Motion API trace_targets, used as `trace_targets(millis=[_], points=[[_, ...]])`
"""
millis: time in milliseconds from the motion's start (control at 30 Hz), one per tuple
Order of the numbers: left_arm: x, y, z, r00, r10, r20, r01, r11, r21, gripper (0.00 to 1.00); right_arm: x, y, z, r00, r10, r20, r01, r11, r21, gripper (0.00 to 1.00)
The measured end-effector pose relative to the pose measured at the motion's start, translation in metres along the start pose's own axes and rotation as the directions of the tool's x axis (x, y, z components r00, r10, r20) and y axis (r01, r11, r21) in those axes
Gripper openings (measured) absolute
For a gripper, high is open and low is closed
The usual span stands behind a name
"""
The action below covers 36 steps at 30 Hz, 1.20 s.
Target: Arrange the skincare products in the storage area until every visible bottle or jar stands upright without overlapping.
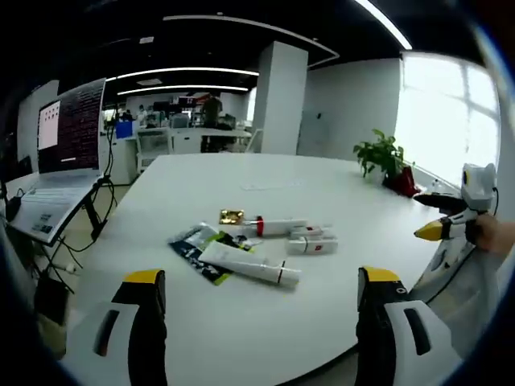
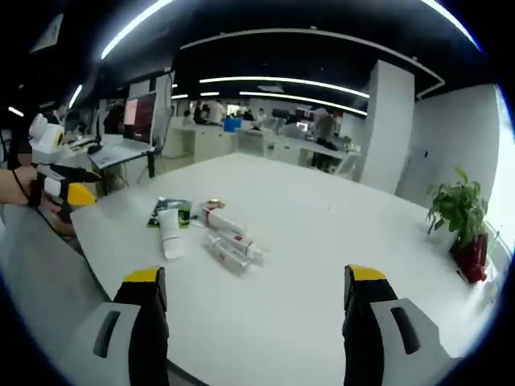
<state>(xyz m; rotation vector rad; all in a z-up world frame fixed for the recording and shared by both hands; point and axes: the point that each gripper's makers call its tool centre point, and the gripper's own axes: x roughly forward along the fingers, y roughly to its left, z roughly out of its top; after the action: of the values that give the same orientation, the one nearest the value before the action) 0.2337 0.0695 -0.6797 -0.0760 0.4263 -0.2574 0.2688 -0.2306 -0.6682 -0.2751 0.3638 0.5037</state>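
Observation:
Several skincare items lie flat in a cluster on the white table (image 1: pixel 265 330). A white tube (image 1: pixel 249 264) rests partly on dark sachets (image 1: pixel 191 244). Behind them are a gold packet (image 1: pixel 232 216), a red-collared white tube (image 1: pixel 278 227) and two small white-and-red tubes (image 1: pixel 312 242). My left gripper (image 1: pixel 261 277) is open and hangs short of the cluster. My right gripper (image 1: pixel 438 230) comes in from the right. In the right gripper view the white tube (image 2: pixel 169 233), sachets (image 2: pixel 170 210), gold packet (image 2: pixel 213 203) and red-and-white tubes (image 2: pixel 232 240) lie ahead of my open right gripper (image 2: pixel 256 277). The left gripper (image 2: pixel 68 193) is at the left.
A laptop (image 1: pixel 68 137) on a stand with cables sits off the table's left side. A potted plant (image 1: pixel 382 157) (image 2: pixel 459 211) stands at the far edge by the window. Desks and people fill the office behind. A hand (image 1: pixel 492 235) holds the right gripper.

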Motion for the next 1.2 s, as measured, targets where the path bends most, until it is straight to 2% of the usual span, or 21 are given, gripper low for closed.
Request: trace_targets(millis=[533,700,833,967,1200], points=[[0.003,0.000,0.000,1.000,-0.003,-0.009,0.003,1.000,0.010,0.92,0.001,0.001,-0.002,1.000,0.007,-0.015,-0.007,1.000,0.000,0.90],[0.006,0.006,0.005,1.000,0.014,-0.004,-0.014,0.998,0.065,0.92,0.002,0.003,-0.005,1.000,0.016,-0.027,-0.016,1.000,0.000,0.90],[0.006,0.006,-0.002,1.000,0.004,-0.024,-0.004,1.000,0.023,0.91,0.004,0.003,-0.007,0.999,0.018,-0.035,-0.019,1.000,-0.001,0.90],[0.007,0.010,-0.002,1.000,0.007,-0.011,-0.007,1.000,-0.009,0.91,0.004,0.003,-0.009,0.999,0.018,-0.047,-0.018,1.000,0.000,0.89],[0.008,0.005,-0.003,1.000,-0.010,-0.022,0.010,1.000,-0.002,0.90,0.006,0.004,-0.013,0.997,0.031,-0.068,-0.030,0.999,0.016,0.89]])
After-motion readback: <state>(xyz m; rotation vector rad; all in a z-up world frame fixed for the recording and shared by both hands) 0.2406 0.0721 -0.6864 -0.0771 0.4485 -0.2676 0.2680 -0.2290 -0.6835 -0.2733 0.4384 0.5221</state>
